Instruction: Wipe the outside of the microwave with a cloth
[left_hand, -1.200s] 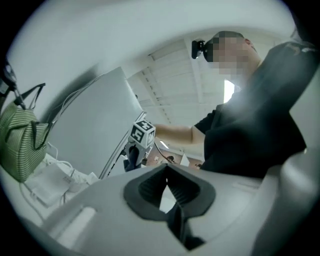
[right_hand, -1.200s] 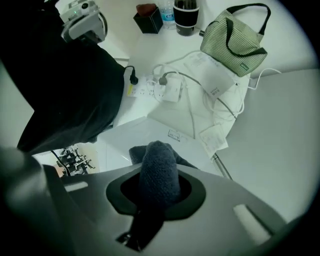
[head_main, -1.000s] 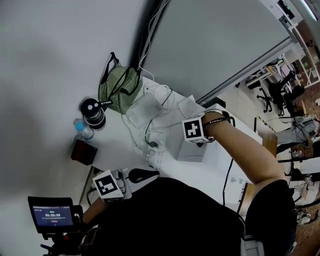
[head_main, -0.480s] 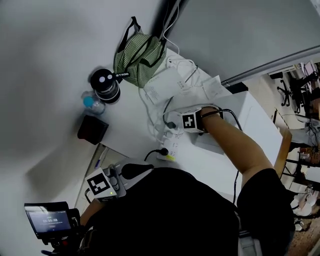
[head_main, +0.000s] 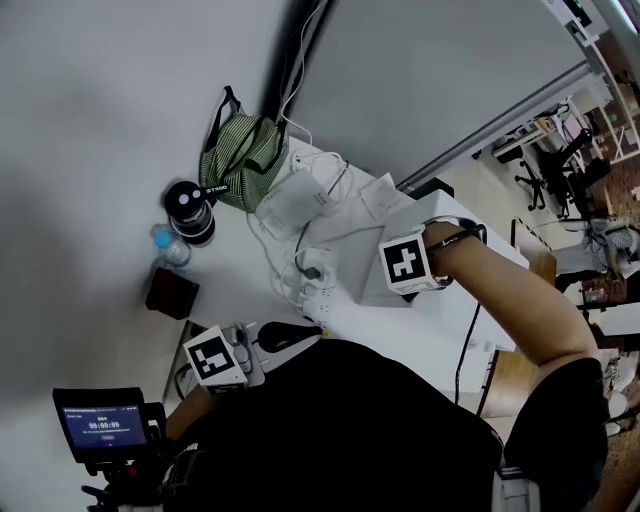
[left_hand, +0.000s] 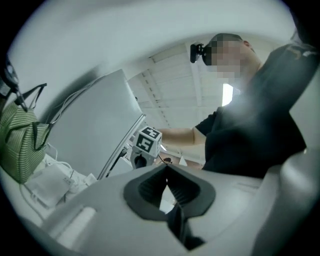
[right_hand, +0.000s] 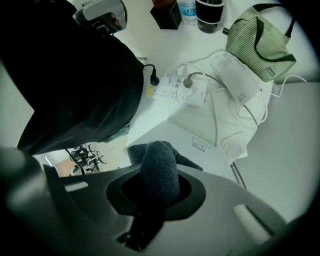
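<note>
Although your black top (head_main: 340, 430) hides its near edge, the white table (head_main: 235, 265) takes up most of the head view. On it stands the white microwave (right_hand: 175, 134), half covered there by your right arm. A green striped bag (head_main: 240, 160) sits at the far end, with a tangle of white cables and papers just beside it. Low on your left, a small monitor (head_main: 100, 425) shows a line of white digits, too small to read for certain. A white power strip (right_hand: 167, 92) with a yellow sticker lies near the microwave. A black round container (head_main: 188, 212) carries a white-lettered tag, also not legible.

Your right gripper (right_hand: 157, 192) is clamped on the dark cloth (right_hand: 159, 167). The cloth's bunched end pokes out right above the microwave's top, though contact can't be confirmed. A small label (right_hand: 198, 144) on that top is unreadable. Your left gripper (left_hand: 166, 181) has its pads pressed together at the tips, with nothing between them.
</note>
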